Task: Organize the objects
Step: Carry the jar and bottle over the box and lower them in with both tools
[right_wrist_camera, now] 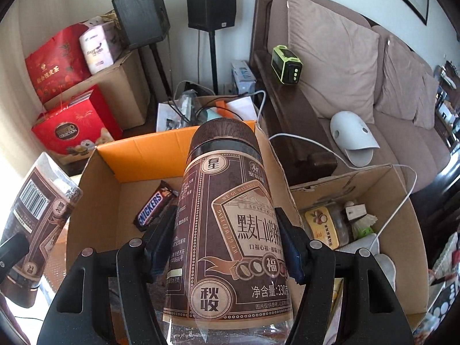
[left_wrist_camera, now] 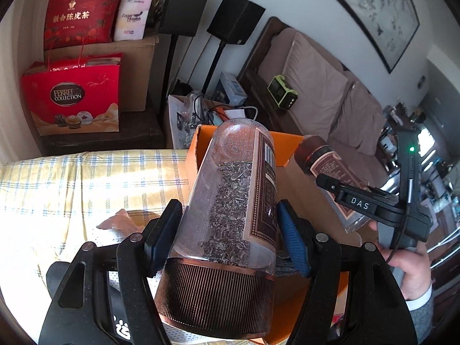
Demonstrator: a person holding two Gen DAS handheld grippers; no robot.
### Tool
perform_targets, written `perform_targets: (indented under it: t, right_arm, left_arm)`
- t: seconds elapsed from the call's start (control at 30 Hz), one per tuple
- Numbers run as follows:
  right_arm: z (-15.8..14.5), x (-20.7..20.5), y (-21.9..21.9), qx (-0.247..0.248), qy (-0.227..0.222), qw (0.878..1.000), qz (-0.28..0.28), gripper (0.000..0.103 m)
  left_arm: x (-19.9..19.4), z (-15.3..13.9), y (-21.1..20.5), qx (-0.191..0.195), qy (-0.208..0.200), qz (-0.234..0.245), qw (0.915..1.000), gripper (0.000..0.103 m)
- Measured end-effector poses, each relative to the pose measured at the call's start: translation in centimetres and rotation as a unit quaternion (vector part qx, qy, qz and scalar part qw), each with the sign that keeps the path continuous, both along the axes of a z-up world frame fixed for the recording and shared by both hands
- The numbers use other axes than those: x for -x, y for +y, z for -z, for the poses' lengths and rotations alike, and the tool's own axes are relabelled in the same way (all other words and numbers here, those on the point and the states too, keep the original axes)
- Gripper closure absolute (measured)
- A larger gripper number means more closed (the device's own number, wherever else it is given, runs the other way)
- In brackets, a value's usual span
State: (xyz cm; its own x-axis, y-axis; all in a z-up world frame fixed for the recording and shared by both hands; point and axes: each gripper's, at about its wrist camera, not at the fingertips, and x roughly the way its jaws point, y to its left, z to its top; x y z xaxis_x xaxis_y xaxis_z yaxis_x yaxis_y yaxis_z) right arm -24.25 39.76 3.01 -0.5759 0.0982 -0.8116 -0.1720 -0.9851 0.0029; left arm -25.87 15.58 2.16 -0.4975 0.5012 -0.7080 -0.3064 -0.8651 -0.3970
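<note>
You held two tall, clear plastic jars with brown printed labels and ribbed brown screw lids, one in each gripper. Your left gripper was clamped on the first jar, its black and blue pads pressed against the sides just above the lid. This jar's long axis ran away from the camera with the ribbed lid nearest the lens and the clear base pointing forward and tilted up, loose dark flakes lying along its wall. It hung above the near edge of an open cardboard box with an orange inner flap, over a table covered in a yellow and blue checked cloth. Your right gripper was clamped on the second jar, the pads pressed on the label at mid-height. That jar pointed the other way round, its long axis also running forward from the camera, with the lid far from the lens and the clear base nearest it, leaning slightly left. It hung over the same open box, where one Snickers bar in a brown wrapper lay on the floor. A second open cardboard box sat just to the right, holding a jar with a yellow label. Two black speakers on stands stood behind, beside a brown sofa.
</note>
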Motion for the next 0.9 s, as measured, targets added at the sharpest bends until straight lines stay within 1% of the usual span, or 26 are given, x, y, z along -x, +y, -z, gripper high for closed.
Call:
perform_targets:
  t: [0.1,0.27,0.43,0.57,0.67,0.73,0.83,0.9]
  right_arm:
    - [1.0,0.8,0.9,0.002,-0.005,1.000,0.005,0.037]
    - [2.2,2.2,1.5,-0.004,-0.014,1.000,0.004,0.037]
    - [3.5,3.4,1.6,-0.017,-0.021,1.000,-0.001,0.036]
    - [4.7,4.1,1.2,-0.034,-0.044,0.998,-0.006,0.036]
    - [4.7,3.7,0.8,-0.055,-0.041,0.998,-0.008,0.035]
    - [4.5,3.4,0.8,-0.060,-0.042,0.997,-0.009,0.033]
    - [4.0,2.8,1.0,-0.053,-0.038,0.998,-0.006,0.033]
    - [3.6,2.3,0.9,-0.040,-0.035,0.999,-0.005,0.033]
  left_arm:
    - [0.9,0.8,1.2,-0.001,-0.011,0.000,0.9999,0.038]
    - [1.7,2.0,2.9,0.017,-0.016,0.009,0.9997,0.038]
    - [1.9,2.6,3.7,0.023,-0.017,0.011,0.9995,0.039]
    - [2.0,2.8,4.2,0.029,-0.017,0.012,0.9994,0.040]
    - [2.1,2.9,4.6,0.033,-0.016,0.013,0.9992,0.040]
    - [2.0,3.0,4.9,0.036,-0.014,0.012,0.9992,0.040]
    - [2.1,3.3,5.5,0.041,-0.013,0.008,0.9990,0.040]
    - [2.1,3.5,5.8,0.044,-0.017,0.001,0.9989,0.040]
